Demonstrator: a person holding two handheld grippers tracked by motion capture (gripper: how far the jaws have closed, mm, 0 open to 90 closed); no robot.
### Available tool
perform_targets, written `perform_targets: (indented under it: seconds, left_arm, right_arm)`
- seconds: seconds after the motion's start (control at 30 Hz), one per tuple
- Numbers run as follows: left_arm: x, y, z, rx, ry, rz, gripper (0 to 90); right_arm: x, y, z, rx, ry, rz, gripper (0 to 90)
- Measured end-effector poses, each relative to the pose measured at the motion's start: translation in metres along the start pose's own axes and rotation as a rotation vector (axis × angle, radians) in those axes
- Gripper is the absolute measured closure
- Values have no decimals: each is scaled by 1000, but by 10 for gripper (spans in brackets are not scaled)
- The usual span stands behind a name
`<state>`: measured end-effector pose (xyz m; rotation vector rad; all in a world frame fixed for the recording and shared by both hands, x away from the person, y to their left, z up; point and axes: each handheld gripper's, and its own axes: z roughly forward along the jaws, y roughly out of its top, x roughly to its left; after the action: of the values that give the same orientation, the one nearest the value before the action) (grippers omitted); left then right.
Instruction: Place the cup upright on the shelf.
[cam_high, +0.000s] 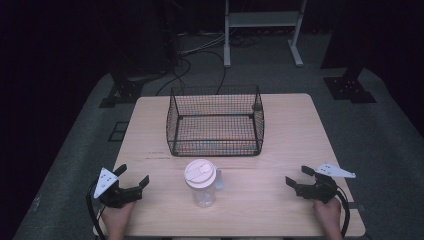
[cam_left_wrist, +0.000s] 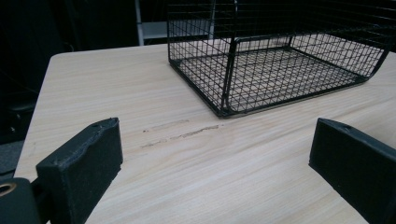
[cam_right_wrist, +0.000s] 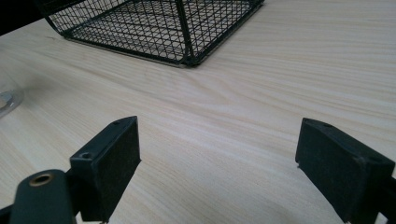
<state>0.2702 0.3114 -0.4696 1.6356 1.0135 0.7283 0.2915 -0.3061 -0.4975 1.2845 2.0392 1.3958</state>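
On the light wooden worktop (cam_high: 280, 130), a clear plastic cup (cam_high: 202, 183) with a pale pink lid stands upright near the person's edge, roughly midway between the 2 grippers and well apart from each. The cup is in front of a black wire basket (cam_high: 215, 127), which sits at the middle of the worktop with its open top up; a strip of bare wood separates cup and basket. The left gripper (cam_high: 131, 178) rests low at the left near edge, held by the person's left hand (cam_high: 116, 218), and its jaws stand wide apart with nothing between them. In the left gripper view the same wide gap shows bare wood, with the basket (cam_left_wrist: 280, 70) beyond and to the right and a faint scuff mark (cam_left_wrist: 182, 133) on the wood before it. The right gripper (cam_high: 298, 177) lies at the right near edge in the right hand (cam_high: 327, 212), its jaws likewise spread wide and holding nothing. In the right gripper view the basket (cam_right_wrist: 154, 28) sits ahead to the upper left, and a sliver of the cup's clear base (cam_right_wrist: 8, 100) shows at the left border.
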Motion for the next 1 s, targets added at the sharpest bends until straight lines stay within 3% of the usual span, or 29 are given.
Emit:
perform_targets:
  seconds: [0.37, 0.7, 0.97, 1.0]
  left_arm:
    - [-2, 0, 0, -2, -24, 5, 17]
    - [-9, 8, -4, -43, -67, 26, 5]
    - [-15, 18, -4, -39, -128, 35, 4]
    - [-17, 22, -5, -43, -152, 44, 4]
  right_arm:
    - [0, 0, 0, 1, 2, -7, 129]
    - [1, 0, 1, 8, -4, -9, 129]
    - [1, 0, 1, 9, -6, -9, 129]
    - [1, 0, 1, 9, -7, -10, 129]
